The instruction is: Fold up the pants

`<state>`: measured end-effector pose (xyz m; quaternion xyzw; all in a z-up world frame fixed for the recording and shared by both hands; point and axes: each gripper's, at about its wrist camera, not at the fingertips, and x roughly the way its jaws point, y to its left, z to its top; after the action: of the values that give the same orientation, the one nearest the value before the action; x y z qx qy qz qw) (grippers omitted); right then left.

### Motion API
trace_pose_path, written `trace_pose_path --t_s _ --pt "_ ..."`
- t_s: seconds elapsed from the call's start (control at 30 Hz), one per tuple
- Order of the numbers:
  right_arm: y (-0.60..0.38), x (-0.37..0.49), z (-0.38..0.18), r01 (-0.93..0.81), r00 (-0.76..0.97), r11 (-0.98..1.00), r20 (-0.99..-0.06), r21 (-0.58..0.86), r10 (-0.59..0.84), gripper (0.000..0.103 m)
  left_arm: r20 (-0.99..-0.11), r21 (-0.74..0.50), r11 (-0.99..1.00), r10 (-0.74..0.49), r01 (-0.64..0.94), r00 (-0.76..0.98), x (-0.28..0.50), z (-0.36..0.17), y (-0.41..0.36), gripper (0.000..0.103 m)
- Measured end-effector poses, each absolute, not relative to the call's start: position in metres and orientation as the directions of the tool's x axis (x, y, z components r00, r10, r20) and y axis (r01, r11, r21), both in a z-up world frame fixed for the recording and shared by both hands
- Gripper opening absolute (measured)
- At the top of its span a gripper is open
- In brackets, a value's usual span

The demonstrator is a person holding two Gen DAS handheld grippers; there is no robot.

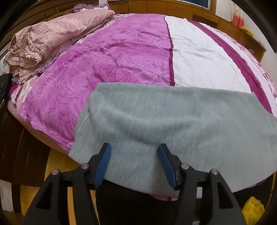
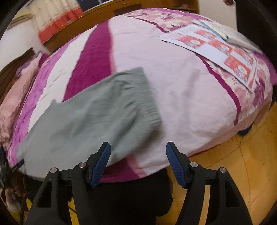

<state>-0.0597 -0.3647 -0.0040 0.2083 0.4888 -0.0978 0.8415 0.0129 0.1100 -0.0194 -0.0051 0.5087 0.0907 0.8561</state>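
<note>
The grey pants (image 1: 173,124) lie folded on the purple and white bedspread (image 1: 121,57) near the bed's front edge. My left gripper (image 1: 134,150) is open, its blue pads on either side of the near edge of the cloth, a little above it. In the right wrist view the pants (image 2: 97,114) lie with the ribbed waistband (image 2: 148,97) at the right. My right gripper (image 2: 138,150) is open and empty above the pants' near right corner and the bed's edge. The right view is blurred by motion.
A crumpled pink checked quilt (image 1: 52,36) lies at the bed's far left. Printed sheets (image 2: 223,48) lie on the bed's far right. A wooden headboard (image 1: 190,10) runs behind the bed. The yellow wooden floor (image 2: 242,164) is below, with a yellow fluffy thing (image 1: 252,211).
</note>
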Motion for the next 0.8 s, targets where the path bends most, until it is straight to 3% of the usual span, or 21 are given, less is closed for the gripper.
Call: trace_pose_path --t_s 0.23,0.4,0.8 --pt "-0.369 -0.042 -0.02 0.337 0.54 0.865 -0.829 0.371 0.145 0.06 -0.879 0.075 0.98 0.151 -0.182 0.452 0.016 -0.02 0.113 0.064" --pt "-0.359 -0.024 -0.037 0.351 0.498 0.878 -0.859 0.325 0.118 0.061 -0.879 0.086 0.98 0.16 -0.182 0.45 0.016 -0.021 0.112 0.066" --pt "-0.369 -0.021 -0.05 0.37 0.545 0.824 -0.819 0.429 0.182 0.079 -0.877 0.085 0.979 0.162 -0.185 0.453 0.015 -0.022 0.113 0.07"
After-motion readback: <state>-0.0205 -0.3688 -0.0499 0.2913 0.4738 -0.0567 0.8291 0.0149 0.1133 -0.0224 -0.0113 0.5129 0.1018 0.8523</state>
